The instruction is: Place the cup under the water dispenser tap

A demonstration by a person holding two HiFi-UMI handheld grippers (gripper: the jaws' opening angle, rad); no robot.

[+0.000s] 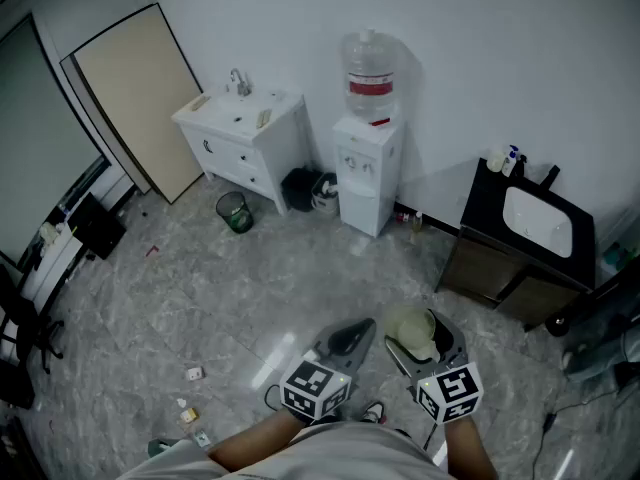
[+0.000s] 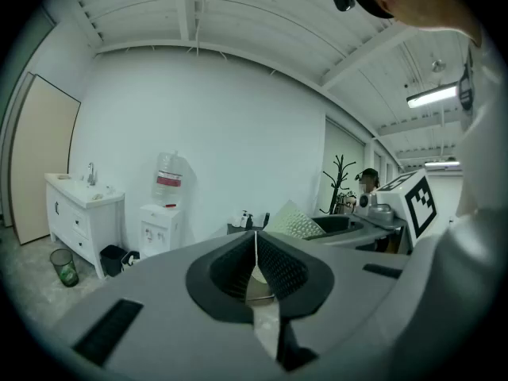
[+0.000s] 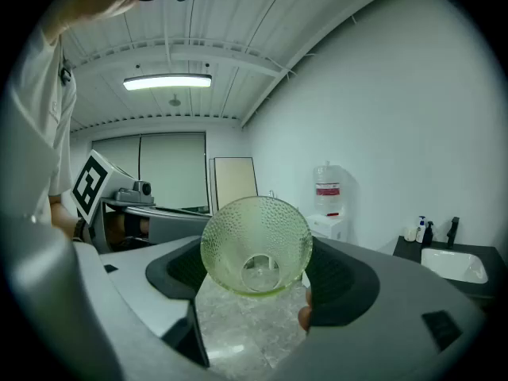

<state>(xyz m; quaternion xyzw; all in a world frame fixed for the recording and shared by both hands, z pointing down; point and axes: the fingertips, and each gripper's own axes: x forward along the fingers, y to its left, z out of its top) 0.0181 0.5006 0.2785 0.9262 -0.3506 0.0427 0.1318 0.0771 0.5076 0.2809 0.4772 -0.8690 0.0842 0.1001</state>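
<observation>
A pale green dimpled glass cup (image 1: 412, 334) lies on its side between the jaws of my right gripper (image 1: 421, 330), mouth toward the camera in the right gripper view (image 3: 255, 244). The right gripper (image 3: 255, 275) is shut on it, jaws spread wide around its body. My left gripper (image 1: 350, 337) is beside it on the left, shut with nothing in it; its pads meet in a thin line (image 2: 255, 252). The white water dispenser (image 1: 368, 173) with a bottle on top stands against the far wall, well away from both grippers, also visible small in both gripper views (image 2: 160, 227) (image 3: 325, 225).
A white vanity with a basin (image 1: 245, 128) stands left of the dispenser, with a green waste bin (image 1: 234, 211) and a black bin (image 1: 300, 188) by it. A dark cabinet with a sink (image 1: 530, 233) is at the right. A beige board (image 1: 140, 98) leans on the wall. Litter (image 1: 190, 408) lies on the floor.
</observation>
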